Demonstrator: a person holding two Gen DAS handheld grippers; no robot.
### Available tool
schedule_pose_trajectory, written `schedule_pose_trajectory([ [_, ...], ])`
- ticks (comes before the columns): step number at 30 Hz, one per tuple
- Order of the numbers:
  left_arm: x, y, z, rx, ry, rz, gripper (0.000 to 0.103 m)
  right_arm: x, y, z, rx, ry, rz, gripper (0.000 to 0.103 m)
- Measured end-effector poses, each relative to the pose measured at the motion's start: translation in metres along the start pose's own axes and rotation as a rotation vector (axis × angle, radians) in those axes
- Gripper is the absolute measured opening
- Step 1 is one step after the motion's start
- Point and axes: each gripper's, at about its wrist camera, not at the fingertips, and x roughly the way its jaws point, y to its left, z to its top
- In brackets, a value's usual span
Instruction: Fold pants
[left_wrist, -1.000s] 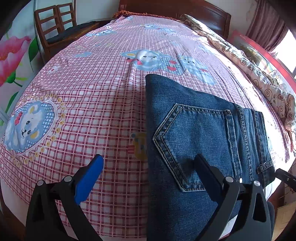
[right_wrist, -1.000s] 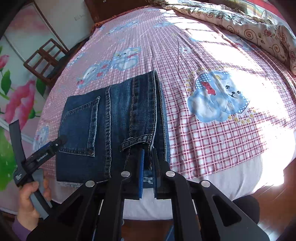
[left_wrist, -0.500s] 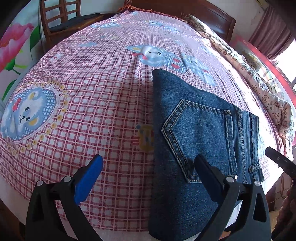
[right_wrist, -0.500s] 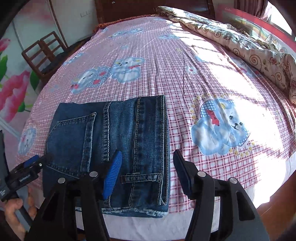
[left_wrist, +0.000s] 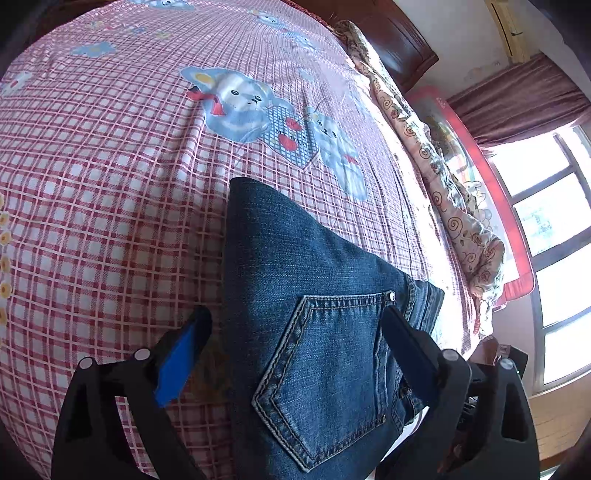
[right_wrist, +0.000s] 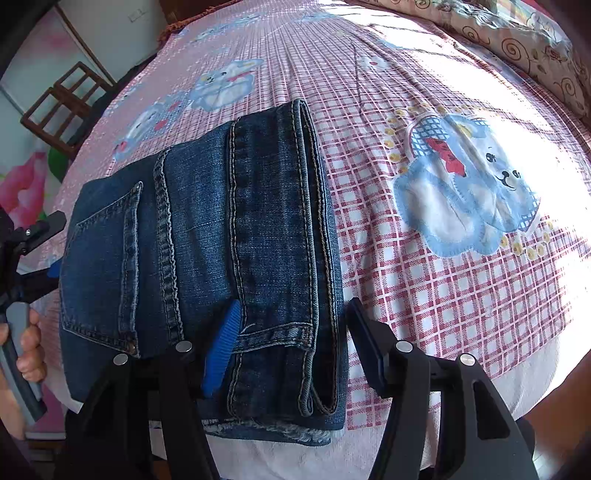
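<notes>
The folded blue jeans (left_wrist: 332, 332) lie on the pink checked sheet (left_wrist: 110, 184) near the bed's front edge, back pocket up. My left gripper (left_wrist: 295, 314) straddles their left part around the pocket. Its jaws are closing, and the pads stand clear of the denim. In the right wrist view the jeans (right_wrist: 229, 229) show their stacked right edge and a belt loop. My right gripper (right_wrist: 293, 304) is open astride that edge: the blue pad rests on top and the other finger hangs beside the fold. The left gripper (right_wrist: 37, 232) shows at the jeans' left side, with a hand (right_wrist: 29, 350) on its handle.
A rolled floral quilt (left_wrist: 443, 192) runs along the far right side of the bed. A dark wooden headboard (left_wrist: 399, 40) stands beyond it, with a window (left_wrist: 546, 221) to the right. A wooden chair (right_wrist: 62, 110) stands off the far left corner. The sheet's white front edge (right_wrist: 480, 369) drops off close below the grippers.
My right gripper went from shut at the jeans' near edge to open and sank closer to them. My left gripper swung right over the pocket and its jaws narrowed a little.
</notes>
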Motion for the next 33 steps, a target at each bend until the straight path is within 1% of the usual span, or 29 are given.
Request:
schedule_pose_trajectory([
  [1, 0.004, 0.003, 0.000, -0.020, 0.015, -0.033, 0.073, 0.001, 0.000, 0.000, 0.002, -0.001, 0.004, 0.058],
  [2, 0.006, 0.006, -0.001, -0.028, 0.021, -0.033, 0.066, 0.001, -0.002, 0.000, 0.001, -0.002, 0.006, 0.058],
  [3, 0.009, 0.008, -0.002, -0.026, 0.026, -0.016, 0.060, 0.001, -0.002, 0.000, 0.001, -0.003, 0.009, 0.058],
  [4, 0.012, 0.011, -0.004, -0.034, 0.033, 0.006, 0.046, 0.001, -0.003, 0.000, 0.002, -0.004, 0.015, 0.058],
  [5, 0.012, 0.015, -0.005, -0.060, 0.029, 0.005, 0.038, 0.001, -0.004, 0.000, 0.005, -0.005, 0.022, 0.059],
  [6, 0.010, 0.019, -0.007, -0.080, 0.023, -0.014, 0.034, 0.000, -0.006, 0.000, 0.007, -0.007, 0.027, 0.059],
  [7, 0.008, 0.018, -0.007, -0.074, 0.011, -0.010, 0.025, -0.001, -0.006, -0.001, 0.009, -0.009, 0.029, 0.059],
  [8, 0.006, 0.013, -0.009, -0.057, 0.003, 0.002, 0.020, -0.002, -0.007, -0.001, 0.010, -0.011, 0.031, 0.059],
  [11, -0.003, -0.013, -0.010, 0.007, -0.044, 0.058, 0.015, -0.005, -0.009, -0.004, 0.019, -0.024, 0.030, 0.059],
  [13, -0.013, -0.035, -0.007, 0.065, -0.093, 0.078, 0.014, -0.009, -0.009, -0.006, 0.026, -0.033, 0.030, 0.059],
  [14, -0.020, -0.046, -0.008, 0.101, -0.123, 0.090, 0.014, -0.012, -0.008, -0.006, 0.024, -0.040, 0.033, 0.059],
  [16, -0.029, -0.066, -0.010, 0.202, -0.180, 0.145, 0.014, -0.014, -0.003, -0.008, -0.003, -0.054, 0.029, 0.059],
  [17, -0.029, -0.069, -0.009, 0.225, -0.187, 0.157, 0.014, -0.012, -0.001, -0.007, -0.014, -0.051, 0.020, 0.059],
  [18, -0.025, -0.062, -0.004, 0.207, -0.172, 0.168, 0.014, -0.009, 0.000, -0.007, -0.017, -0.045, 0.021, 0.059],
  [19, -0.016, -0.049, 0.001, 0.162, -0.145, 0.186, 0.014, -0.006, 0.000, -0.006, -0.021, -0.041, 0.019, 0.059],
  [21, 0.008, -0.019, 0.004, 0.095, -0.069, 0.253, 0.019, -0.007, 0.000, -0.006, -0.026, -0.037, 0.038, 0.062],
  [22, 0.012, -0.009, 0.002, 0.075, -0.065, 0.255, 0.029, -0.009, -0.001, -0.005, -0.032, -0.026, 0.049, 0.063],
  [23, 0.008, -0.003, 0.002, 0.061, -0.082, 0.239, 0.040, -0.013, -0.005, -0.005, -0.021, -0.017, 0.075, 0.063],
  [24, 0.002, 0.001, 0.002, 0.036, -0.097, 0.236, 0.048, -0.020, -0.013, -0.005, 0.013, -0.029, 0.121, 0.063],
  [25, -0.005, 0.006, 0.002, 0.014, -0.108, 0.240, 0.068, -0.028, -0.023, -0.004, 0.055, -0.053, 0.179, 0.063],
  [26, -0.012, 0.009, 0.004, 0.006, -0.120, 0.213, 0.080, -0.035, -0.033, -0.003, 0.100, -0.080, 0.230, 0.064],
  [27, -0.017, 0.011, 0.006, 0.016, -0.137, 0.190, 0.081, -0.040, -0.044, 0.000, 0.138, -0.101, 0.266, 0.065],
  [28, -0.019, 0.010, 0.008, 0.038, -0.140, 0.180, 0.083, -0.042, -0.054, 0.004, 0.168, -0.119, 0.297, 0.069],
  [29, -0.017, 0.011, 0.012, 0.055, -0.121, 0.179, 0.087, -0.041, -0.064, 0.008, 0.195, -0.126, 0.300, 0.070],
  [30, -0.013, 0.011, 0.016, 0.060, -0.094, 0.170, 0.087, -0.037, -0.071, 0.012, 0.210, -0.121, 0.287, 0.070],
  [31, -0.006, 0.010, 0.018, 0.066, -0.065, 0.147, 0.087, -0.031, -0.076, 0.015, 0.220, -0.105, 0.310, 0.070],
  [32, -0.002, 0.008, 0.018, 0.077, -0.044, 0.145, 0.087, -0.025, -0.081, 0.016, 0.241, -0.086, 0.357, 0.070],
  [33, 0.003, 0.005, 0.016, 0.090, -0.029, 0.161, 0.087, -0.020, -0.084, 0.018, 0.254, -0.073, 0.391, 0.070],
])
